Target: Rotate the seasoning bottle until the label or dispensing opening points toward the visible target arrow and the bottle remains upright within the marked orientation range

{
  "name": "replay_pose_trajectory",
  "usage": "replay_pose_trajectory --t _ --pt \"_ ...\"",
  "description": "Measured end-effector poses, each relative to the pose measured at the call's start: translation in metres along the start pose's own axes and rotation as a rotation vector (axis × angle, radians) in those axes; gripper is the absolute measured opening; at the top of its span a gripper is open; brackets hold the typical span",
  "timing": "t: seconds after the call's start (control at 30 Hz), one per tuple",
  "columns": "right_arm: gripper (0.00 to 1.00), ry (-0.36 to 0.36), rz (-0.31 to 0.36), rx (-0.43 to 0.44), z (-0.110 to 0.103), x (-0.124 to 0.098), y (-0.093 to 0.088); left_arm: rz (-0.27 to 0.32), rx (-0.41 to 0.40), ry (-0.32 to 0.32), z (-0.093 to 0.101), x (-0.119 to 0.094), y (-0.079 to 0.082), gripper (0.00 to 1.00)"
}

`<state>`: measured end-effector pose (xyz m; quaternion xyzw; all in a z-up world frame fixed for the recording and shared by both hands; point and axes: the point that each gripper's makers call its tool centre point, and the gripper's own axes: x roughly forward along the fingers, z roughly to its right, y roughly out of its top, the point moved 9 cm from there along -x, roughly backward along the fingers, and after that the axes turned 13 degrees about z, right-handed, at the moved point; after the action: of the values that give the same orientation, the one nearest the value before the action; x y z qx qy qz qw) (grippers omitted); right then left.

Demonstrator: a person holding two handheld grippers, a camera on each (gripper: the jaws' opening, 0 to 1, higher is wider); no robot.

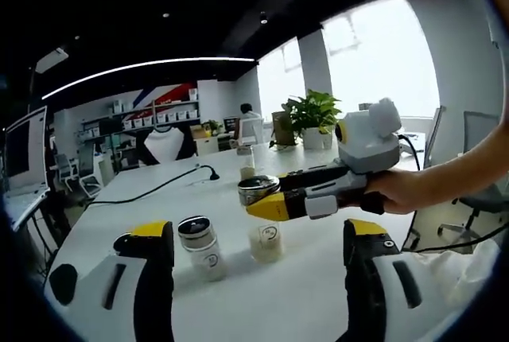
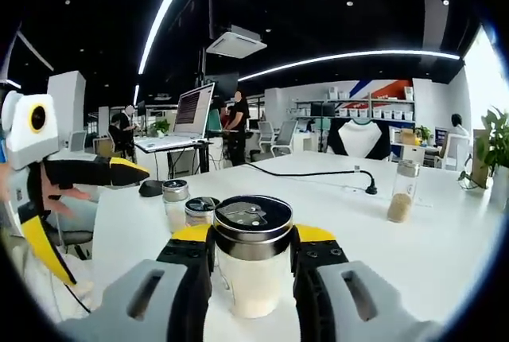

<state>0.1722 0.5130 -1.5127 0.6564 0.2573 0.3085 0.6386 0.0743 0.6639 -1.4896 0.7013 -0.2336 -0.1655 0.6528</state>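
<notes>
The seasoning bottle [image 2: 253,278] has a steel-and-black lid and holds pale powder. My right gripper [image 2: 254,240] is shut on it just below the lid, and it stands upright. In the left gripper view the same bottle [image 1: 266,242] stands on the white table [image 1: 302,294], with the right gripper [image 1: 269,206] reaching in from the right, held by a hand [image 1: 402,191]. My left gripper [image 1: 258,232] is open, its jaws wide apart on either side of the bottle and nearer to me. The left gripper [image 2: 95,219] also shows at the left, jaws spread.
A small jar [image 1: 200,246] with a dark lid stands left of the bottle. Two small jars [image 2: 175,203] [image 2: 202,211] sit behind it. A tall bottle [image 2: 401,192], a black cable [image 2: 318,173] and a potted plant [image 1: 314,115] are farther back. People stand by desks.
</notes>
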Motion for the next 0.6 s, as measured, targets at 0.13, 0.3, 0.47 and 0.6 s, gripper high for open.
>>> replay_pose_trajectory --t 0.13,0.3,0.47,0.6 --pt "0.35 -0.002 -0.003 -0.004 0.0 0.0 0.0 0.0 -0.003 0.002 0.001 -0.002 0.001 0.93" --pt "0.35 -0.002 -0.011 -0.019 0.0 0.0 0.001 0.0 -0.013 -0.001 0.002 -0.003 0.002 0.94" --pt "0.36 -0.01 -0.009 -0.026 0.001 -0.005 0.006 0.005 -0.012 -0.005 0.004 -0.003 0.005 0.94" --pt "0.4 -0.026 -0.001 -0.009 0.006 -0.012 0.012 0.008 -0.011 -0.012 0.005 -0.002 0.006 0.95"
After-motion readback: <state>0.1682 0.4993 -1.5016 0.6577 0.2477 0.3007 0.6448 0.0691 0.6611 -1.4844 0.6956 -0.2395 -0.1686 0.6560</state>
